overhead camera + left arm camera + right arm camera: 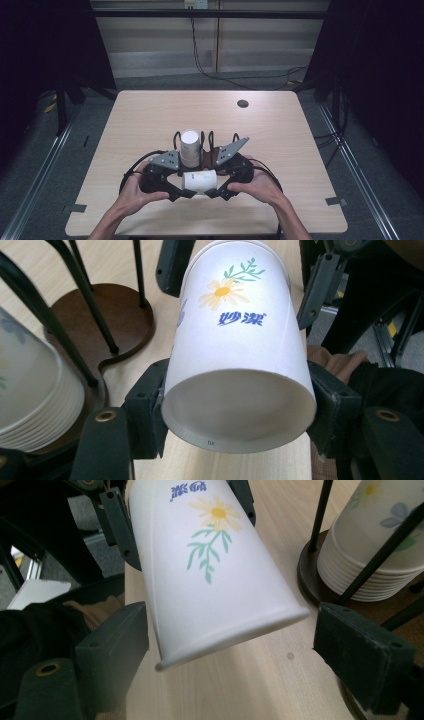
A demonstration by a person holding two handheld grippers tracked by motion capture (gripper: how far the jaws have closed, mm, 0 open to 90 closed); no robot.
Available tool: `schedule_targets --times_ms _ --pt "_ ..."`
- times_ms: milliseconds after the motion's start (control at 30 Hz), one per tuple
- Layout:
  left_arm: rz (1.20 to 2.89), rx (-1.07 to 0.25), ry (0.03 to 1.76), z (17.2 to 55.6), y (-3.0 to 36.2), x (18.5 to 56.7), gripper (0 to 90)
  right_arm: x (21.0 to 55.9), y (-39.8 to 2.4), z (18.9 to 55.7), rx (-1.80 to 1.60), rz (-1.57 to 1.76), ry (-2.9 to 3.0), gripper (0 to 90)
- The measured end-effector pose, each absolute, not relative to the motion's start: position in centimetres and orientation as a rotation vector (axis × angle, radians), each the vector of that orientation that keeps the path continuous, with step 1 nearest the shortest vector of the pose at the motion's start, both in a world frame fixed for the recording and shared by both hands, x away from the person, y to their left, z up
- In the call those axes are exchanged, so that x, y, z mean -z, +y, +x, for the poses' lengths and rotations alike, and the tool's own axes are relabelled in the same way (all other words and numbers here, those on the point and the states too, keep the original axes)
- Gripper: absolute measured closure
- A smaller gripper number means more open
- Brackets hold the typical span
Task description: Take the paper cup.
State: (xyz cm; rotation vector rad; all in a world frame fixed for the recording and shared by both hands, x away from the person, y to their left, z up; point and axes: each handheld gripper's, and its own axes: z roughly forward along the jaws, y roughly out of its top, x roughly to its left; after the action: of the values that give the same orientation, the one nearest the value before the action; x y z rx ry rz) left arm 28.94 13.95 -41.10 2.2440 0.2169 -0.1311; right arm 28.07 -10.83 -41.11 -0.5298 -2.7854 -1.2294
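A single paper cup (200,181) lies on its side between the two tools, lifted above the bench (150,115). The left tool (187,193) is clamped on the cup near its base end: in the left gripper view the black pads (146,407) press both sides of the cup wall (235,355), which explains why the cup stays level without resting on anything. The right tool (212,192) stands apart, its jaws spread to either side of the cup's rolled rim (235,635) with a visible gap on each side (so it bears no load at present). The printed daisy (216,511) faces this tool's camera. Just beyond both tools stands a stack of cups (190,148), mouth down, inside a dark wire holder (212,150) on a brown base. Holding the lone cup sideways and close to the stack probably serves to keep it clear of the holder's rods while one tool alone carries it, whether toward the stack or away from it cannot be told.
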Motion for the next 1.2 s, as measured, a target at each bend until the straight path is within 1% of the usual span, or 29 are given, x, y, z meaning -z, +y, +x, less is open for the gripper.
schedule_targets --times_ms 333,967,1200 --pt "2.203 0.077 0.249 29.1 14.4 41.1 36.8 40.9 -12.1 28.1 1.356 -0.596 -2.733 14.1" --pt "2.132 0.058 0.271 29.1 14.8 41.1 36.7 41.1 -13.4 27.8 1.558 -0.657 -2.614 14.6" --pt "2.098 0.062 0.286 29.0 15.0 40.8 36.7 41.0 -13.8 27.8 1.685 -0.674 -2.543 15.2"
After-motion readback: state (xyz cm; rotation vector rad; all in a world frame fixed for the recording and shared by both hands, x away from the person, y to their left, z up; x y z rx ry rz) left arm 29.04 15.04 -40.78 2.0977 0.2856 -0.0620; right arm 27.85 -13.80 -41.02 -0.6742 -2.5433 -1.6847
